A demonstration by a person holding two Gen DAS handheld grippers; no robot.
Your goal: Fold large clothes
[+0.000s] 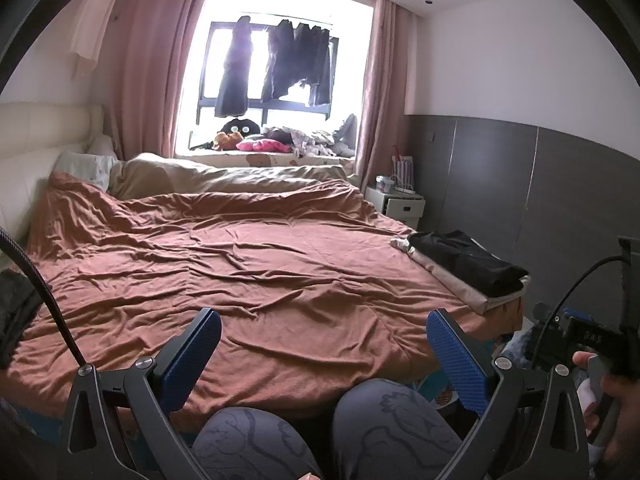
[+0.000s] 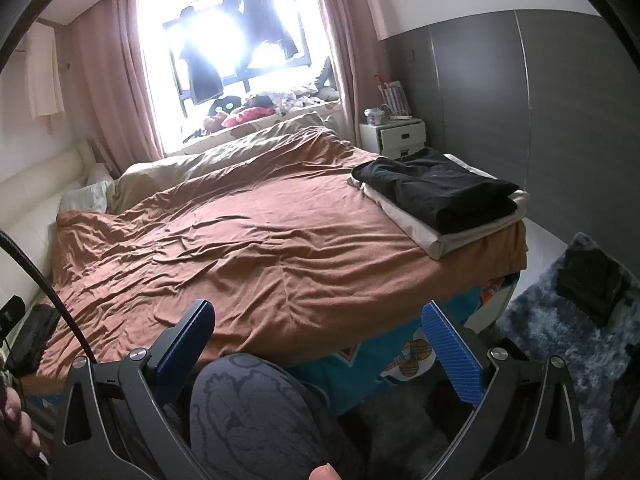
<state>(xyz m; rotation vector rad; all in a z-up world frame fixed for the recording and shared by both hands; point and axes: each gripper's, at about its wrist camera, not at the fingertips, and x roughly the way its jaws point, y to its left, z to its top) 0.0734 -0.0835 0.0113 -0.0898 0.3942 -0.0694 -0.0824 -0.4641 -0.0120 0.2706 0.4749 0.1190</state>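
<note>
A folded black garment [image 1: 468,262] [image 2: 440,188] lies on a folded beige one [image 1: 448,280] [image 2: 452,228] at the right corner of the bed. The bed is covered by a rust-brown sheet [image 1: 256,264] [image 2: 240,248]. A dark crumpled garment [image 1: 14,312] [image 2: 32,332] lies at the bed's left edge. My left gripper [image 1: 324,344] stands open over the bed's near edge, nothing between its blue pads. My right gripper [image 2: 320,336] is open too, above the person's knee [image 2: 248,408]. Both hold nothing.
The person's knees [image 1: 320,432] press against the bed's near edge. A white nightstand [image 1: 400,204] [image 2: 394,134] stands by the grey wall panels. A grey shaggy rug [image 2: 568,320] with a dark item lies on the floor right. Toys and clothes fill the window sill [image 1: 280,144].
</note>
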